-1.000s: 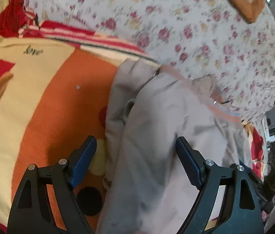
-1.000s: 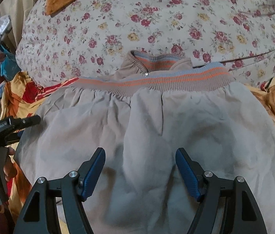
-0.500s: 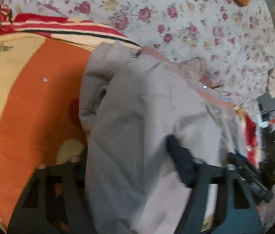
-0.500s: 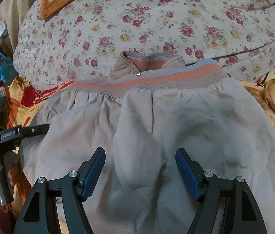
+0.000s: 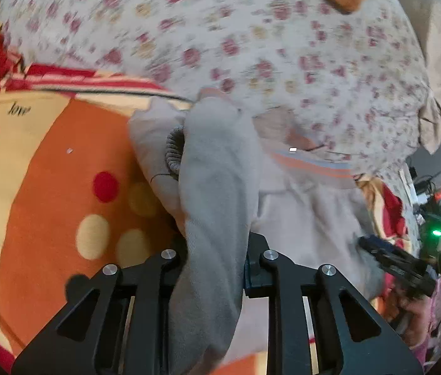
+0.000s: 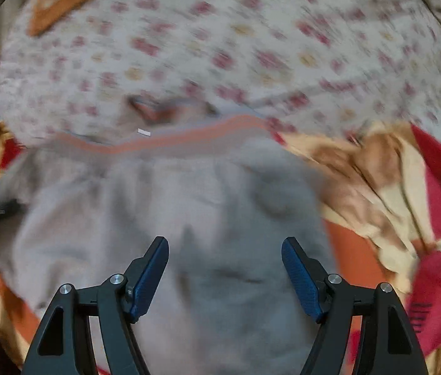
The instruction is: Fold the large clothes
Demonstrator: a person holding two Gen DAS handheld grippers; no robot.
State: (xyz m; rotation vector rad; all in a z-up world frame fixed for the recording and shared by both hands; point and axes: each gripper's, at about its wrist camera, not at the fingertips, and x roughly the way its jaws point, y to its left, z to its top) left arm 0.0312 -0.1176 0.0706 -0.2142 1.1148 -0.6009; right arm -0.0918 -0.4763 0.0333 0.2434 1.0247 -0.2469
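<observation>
Left gripper (image 5: 215, 259) I see clamped on a bunched fold of the grey jacket (image 5: 217, 168), which rises toward 12 o'clock over the orange blanket (image 5: 64, 162) at 9 o'clock. My right gripper (image 6: 225, 264) hangs with its blue pads (image 6: 150, 276) spread wide above the jacket; the striped hem (image 6: 170, 140) lies at 12 o'clock against the floral quilt (image 6: 220, 37).

It was a home bedroom: a bed covered with an orange, cream and red fleece blanket (image 5: 48, 162) printed with dots, and a bulky rose-patterned quilt (image 5: 283, 47) heaped behind. Cluttered shelving with electronics (image 5: 436, 218) stood at the room's edge.
</observation>
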